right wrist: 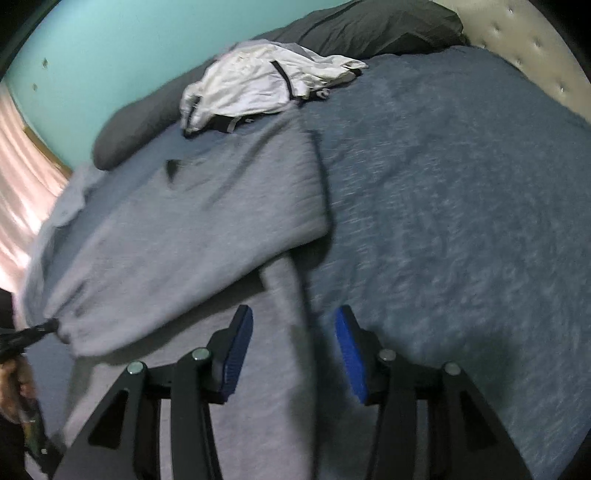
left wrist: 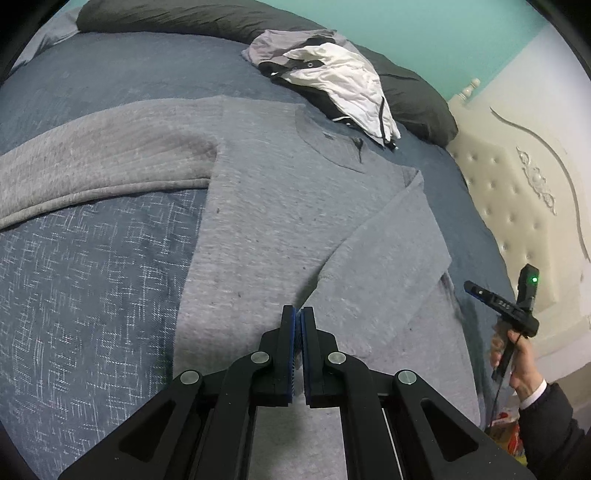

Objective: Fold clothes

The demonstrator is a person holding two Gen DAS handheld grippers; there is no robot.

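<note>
A grey long-sleeved sweater point(left wrist: 273, 221) lies front up on the blue bedcover point(left wrist: 92, 277). One sleeve point(left wrist: 92, 170) stretches out to the left. The other sleeve point(left wrist: 384, 251) is folded across the body. My left gripper point(left wrist: 298, 309) is shut, and in the right wrist view point(right wrist: 51, 326) its tip pinches that sleeve's cuff point(right wrist: 70, 332), which hangs slightly raised with a shadow beneath. My right gripper point(right wrist: 291, 321) stands open over the sweater's side edge point(right wrist: 291, 295) with nothing pressed between its blue pads point(right wrist: 349, 354). A hand point(left wrist: 524, 365) holds it at the bed's right side.
A crumpled white, black and grey pile of clothes point(left wrist: 332, 81) rests against dark pillows point(left wrist: 184, 18) at the far edge. A cream tufted headboard point(left wrist: 517, 184) borders the right side. A teal wall point(right wrist: 110, 55) and a pink curtain point(right wrist: 22, 177) stand behind.
</note>
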